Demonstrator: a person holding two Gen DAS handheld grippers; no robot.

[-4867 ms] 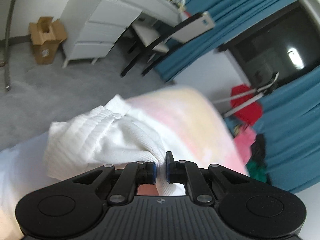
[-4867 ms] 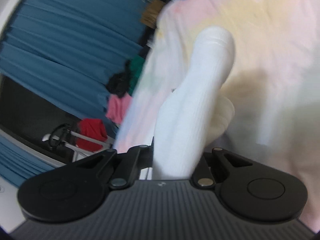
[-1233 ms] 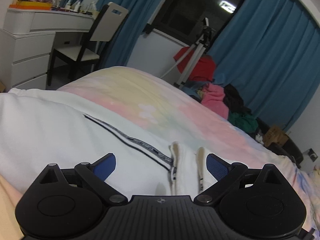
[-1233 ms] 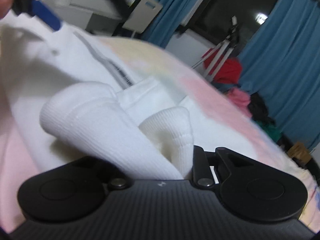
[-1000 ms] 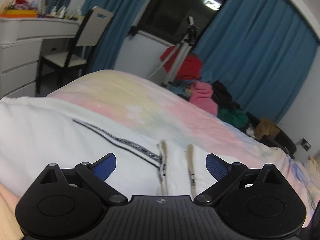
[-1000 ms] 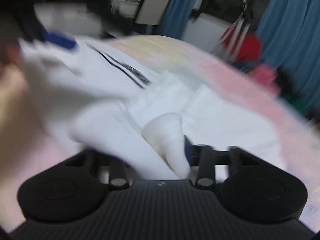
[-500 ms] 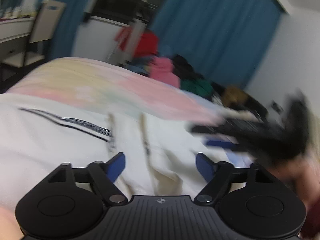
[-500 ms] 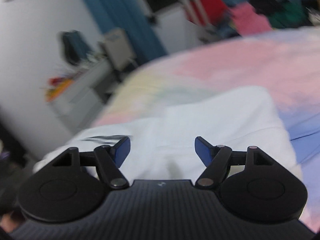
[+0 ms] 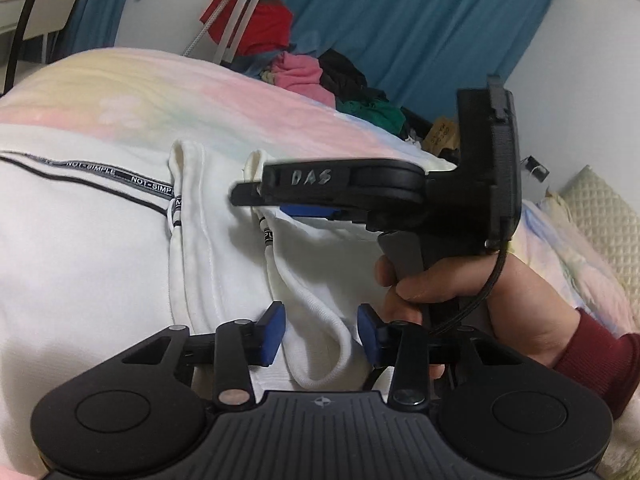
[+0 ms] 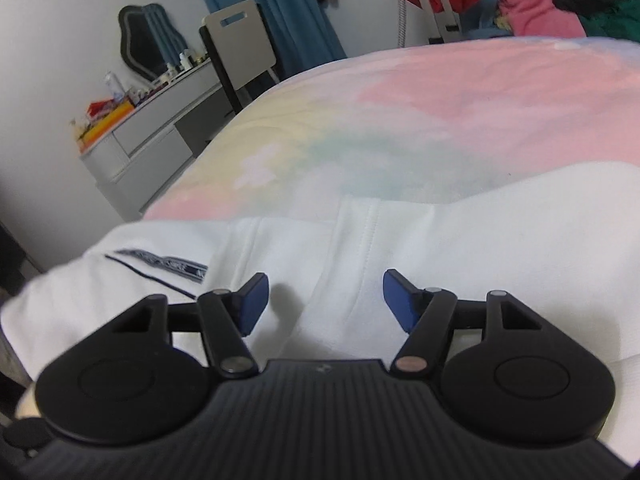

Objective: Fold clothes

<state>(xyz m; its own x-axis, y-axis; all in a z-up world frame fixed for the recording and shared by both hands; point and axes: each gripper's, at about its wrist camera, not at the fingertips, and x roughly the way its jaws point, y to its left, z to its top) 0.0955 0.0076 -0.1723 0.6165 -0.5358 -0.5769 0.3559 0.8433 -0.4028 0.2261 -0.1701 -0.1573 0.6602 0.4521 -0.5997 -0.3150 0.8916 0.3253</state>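
Note:
A white hooded sweatshirt (image 9: 88, 248) with a black "NOT-SIMPLE" stripe lies on the pastel bedspread (image 9: 192, 100). My left gripper (image 9: 320, 332) is open and empty, its jaws either side of a white drawcord loop (image 9: 320, 320). My right gripper (image 10: 324, 300) is open and empty, low over the white sweatshirt (image 10: 400, 240). In the left wrist view the right gripper (image 9: 244, 198) reaches in from the right, side on, over the hood opening, held by a hand in a dark red sleeve.
A pile of red, pink, green and black clothes (image 9: 320, 72) lies beyond the bed by blue curtains. A tripod (image 9: 240, 12) stands there. A chair (image 10: 236, 48) and a cluttered grey dresser (image 10: 152, 124) stand left. A quilted pillow (image 9: 608, 224) lies right.
Both grippers let go of the ribbed white cuffs they held earlier and opened. The right gripper swung across into the left wrist view, over the hood. The left gripper narrowed around the drawcord.

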